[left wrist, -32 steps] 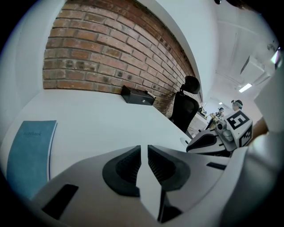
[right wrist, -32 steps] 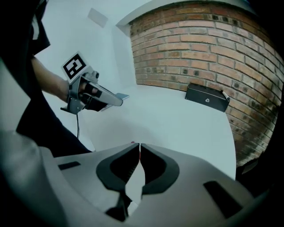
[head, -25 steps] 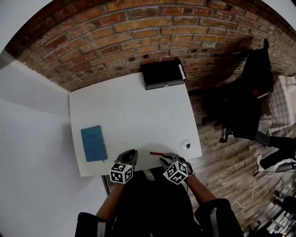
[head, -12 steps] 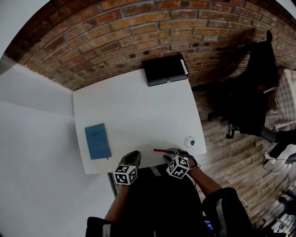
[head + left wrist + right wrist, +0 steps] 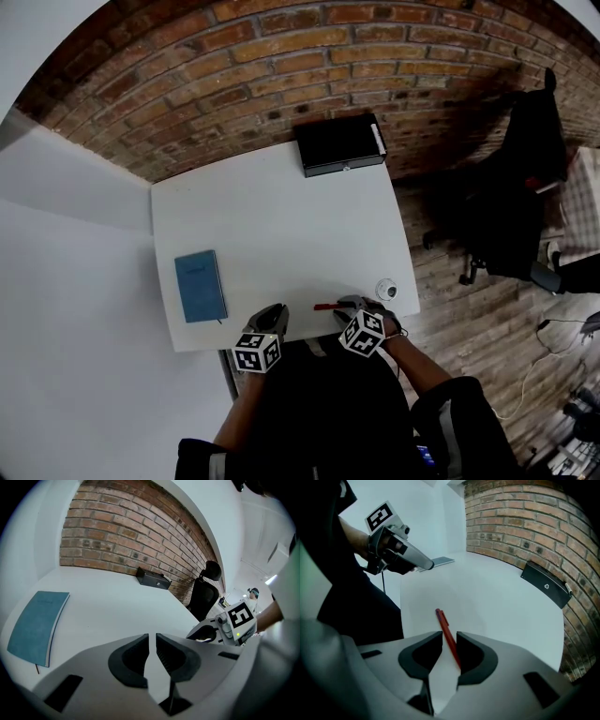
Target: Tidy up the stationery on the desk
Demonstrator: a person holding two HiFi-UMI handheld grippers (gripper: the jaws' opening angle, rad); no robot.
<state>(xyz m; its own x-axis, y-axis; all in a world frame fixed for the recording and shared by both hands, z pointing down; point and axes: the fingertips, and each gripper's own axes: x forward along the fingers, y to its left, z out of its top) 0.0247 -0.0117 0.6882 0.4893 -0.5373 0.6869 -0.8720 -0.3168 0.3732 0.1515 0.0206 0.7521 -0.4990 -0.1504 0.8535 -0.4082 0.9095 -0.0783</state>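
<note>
A red pen [image 5: 326,307] lies on the white desk [image 5: 272,225] near its front edge. My right gripper [image 5: 349,304] stands over the pen's right end. In the right gripper view the red pen [image 5: 443,623] runs between the jaws of the right gripper [image 5: 449,636] and leans toward the right one, with a gap on its other side. These jaws have just been opening and do not press on the pen. My left gripper [image 5: 274,312] hovers at the desk's front edge, left of the pen. The left gripper [image 5: 152,637] shows only a thin slit, with nothing in it.
A blue notebook [image 5: 200,286] lies at the desk's left front. A black box [image 5: 339,143] stands at the far edge by the brick wall. A small white round object [image 5: 386,290] sits at the right front corner. A dark office chair [image 5: 511,206] is on the wood floor to the right.
My right gripper has edged up to the pen, so its tips now stand round the pen's right end. The pen and the left gripper have kept their places.
</note>
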